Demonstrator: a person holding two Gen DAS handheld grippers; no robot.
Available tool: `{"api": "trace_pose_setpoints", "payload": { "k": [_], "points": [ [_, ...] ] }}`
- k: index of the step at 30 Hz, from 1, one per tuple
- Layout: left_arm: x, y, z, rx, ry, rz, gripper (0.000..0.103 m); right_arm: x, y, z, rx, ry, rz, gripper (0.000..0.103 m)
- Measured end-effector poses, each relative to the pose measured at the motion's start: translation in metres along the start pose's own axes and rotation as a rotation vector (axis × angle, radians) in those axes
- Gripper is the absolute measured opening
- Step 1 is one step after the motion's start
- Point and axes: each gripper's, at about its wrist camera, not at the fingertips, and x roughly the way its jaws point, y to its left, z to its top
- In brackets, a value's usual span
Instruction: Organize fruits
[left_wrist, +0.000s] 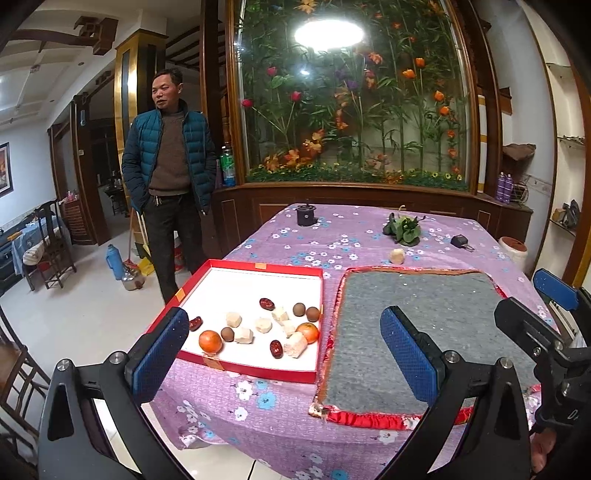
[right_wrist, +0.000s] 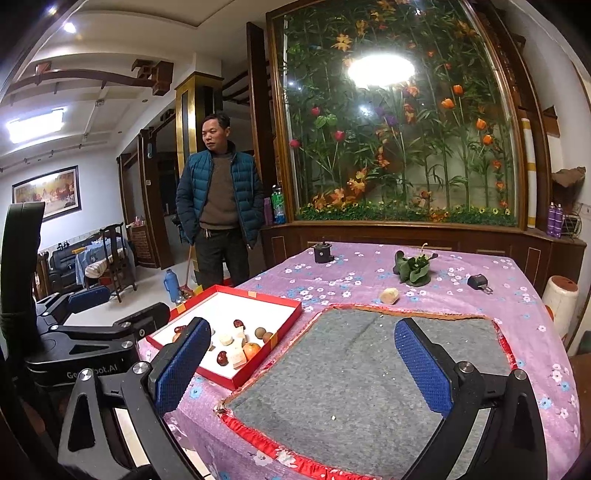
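Note:
A red box lid with a white inside (left_wrist: 258, 373) (right_wrist: 280, 299) lies on the table's left. In it lie two oranges (left_wrist: 210, 341), red dates (left_wrist: 266, 303), brown longans (left_wrist: 299, 310) and several pale cut chunks (left_wrist: 243, 335). A grey mat with red trim (left_wrist: 388, 332) (right_wrist: 351, 376) lies to its right, bare. One pale chunk (left_wrist: 397, 256) (right_wrist: 389, 295) sits on the cloth beyond the mat. My left gripper (left_wrist: 284, 354) is open and empty, near the box's front edge. My right gripper (right_wrist: 303, 365) is open and empty over the mat.
A purple flowered cloth (left_wrist: 332, 232) covers the table. At the far end stand a small black device (left_wrist: 306, 216), a leafy bunch (left_wrist: 404, 230) and a black buckle (left_wrist: 461, 242). A man (left_wrist: 168, 177) stands at the table's far left. Wooden chairs stand left.

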Motion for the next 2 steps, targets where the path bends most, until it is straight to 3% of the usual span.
{"api": "trace_pose_setpoints", "payload": {
  "k": [2],
  "points": [
    [0.0033, -0.001, -0.0002, 0.005, 0.004, 0.0, 0.103, 0.0037, -0.0015, -0.0012, 0.002, 0.008, -0.003, 0.101]
  ]
}}
